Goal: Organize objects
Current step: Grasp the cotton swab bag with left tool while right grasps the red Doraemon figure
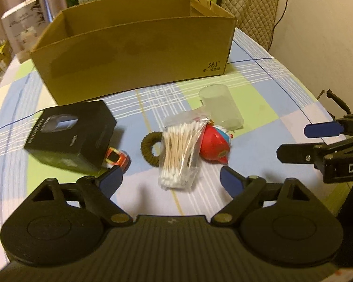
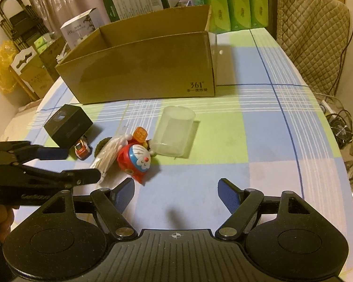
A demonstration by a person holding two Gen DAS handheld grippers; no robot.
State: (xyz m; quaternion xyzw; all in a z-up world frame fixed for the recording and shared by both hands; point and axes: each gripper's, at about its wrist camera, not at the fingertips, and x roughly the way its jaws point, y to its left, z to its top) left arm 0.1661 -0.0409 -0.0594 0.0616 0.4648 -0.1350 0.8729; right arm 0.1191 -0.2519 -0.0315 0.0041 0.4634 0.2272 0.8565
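A: Where do your two grippers stand?

B: Your left gripper point(image 1: 171, 179) hangs over the near part of the table point(image 1: 258, 108) with its jaws apart and nothing between the pads. The near end of the bag of cotton swabs point(image 1: 176, 157) lies just ahead of them. Your right gripper point(image 2: 176, 191) has its jaws spread wide too, over bare checked cloth, gripping nothing.

A: And the things you are sorting?

B: They sit in a cluster in front of the open cardboard box point(image 1: 134, 54), which stands at the far side of the table. The black carton point(image 1: 70, 138) lies to the left, with the small toy car point(image 1: 117, 158) tucked against its near corner. A dark braided ring point(image 1: 150, 150) lies beside the swab bag, partly under it. The red toy point(image 1: 214, 145) with the cartoon face leans against the bag's other side, and the clear plastic cup point(image 1: 221, 108) lies on its side just behind that toy.

A: Is anything in the box?

B: You cannot tell; only its inner walls show.
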